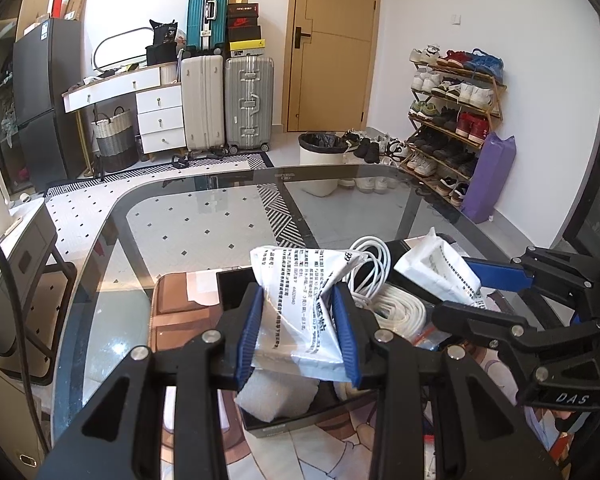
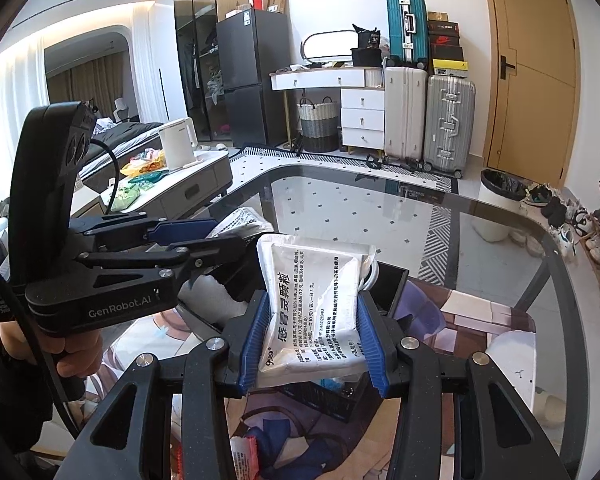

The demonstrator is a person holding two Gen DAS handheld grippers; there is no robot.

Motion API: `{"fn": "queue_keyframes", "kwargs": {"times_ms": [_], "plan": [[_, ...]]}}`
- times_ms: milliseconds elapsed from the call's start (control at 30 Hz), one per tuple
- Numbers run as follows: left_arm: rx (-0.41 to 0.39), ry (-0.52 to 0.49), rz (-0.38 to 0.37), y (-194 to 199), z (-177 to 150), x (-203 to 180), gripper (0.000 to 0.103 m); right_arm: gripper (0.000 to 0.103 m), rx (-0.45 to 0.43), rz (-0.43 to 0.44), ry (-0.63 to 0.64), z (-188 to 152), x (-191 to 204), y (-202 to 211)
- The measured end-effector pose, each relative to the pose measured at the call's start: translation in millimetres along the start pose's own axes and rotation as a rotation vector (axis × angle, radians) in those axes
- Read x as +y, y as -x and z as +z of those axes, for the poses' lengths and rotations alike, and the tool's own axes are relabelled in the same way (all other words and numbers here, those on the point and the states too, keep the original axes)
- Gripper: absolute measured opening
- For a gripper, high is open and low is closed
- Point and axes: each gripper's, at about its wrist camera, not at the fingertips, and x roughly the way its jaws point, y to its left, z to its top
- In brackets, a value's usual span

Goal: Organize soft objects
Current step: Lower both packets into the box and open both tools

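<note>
My left gripper (image 1: 298,332) is shut on a white printed sachet (image 1: 300,304), held above a black box (image 1: 236,292) on the glass table (image 1: 172,240). The box holds a coiled white cable (image 1: 374,268), a white rope coil (image 1: 400,308) and a white foam piece (image 1: 276,396). My right gripper (image 2: 314,338) is shut on a second white sachet (image 2: 312,300), also above the black box (image 2: 392,284). The right gripper shows in the left wrist view (image 1: 452,292) with its sachet (image 1: 436,264). The left gripper shows in the right wrist view (image 2: 216,236), at the left.
A patterned mat (image 2: 480,312) lies under the box. A red packet (image 2: 244,456) lies near the front. A white rounded object (image 2: 512,356) sits at the right. Beyond the table are a bin (image 1: 320,160), suitcases (image 1: 228,100) and a shoe rack (image 1: 452,120).
</note>
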Motion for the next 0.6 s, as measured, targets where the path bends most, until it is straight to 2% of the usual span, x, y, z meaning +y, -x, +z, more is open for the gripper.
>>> {"fn": "queue_keyframes", "kwargs": {"times_ms": [600], "plan": [[0.038,0.007,0.008,-28.1,-5.7,-3.9,0.034,0.044,0.016,0.027,-0.012,2.1,-4.5,-28.9]]}}
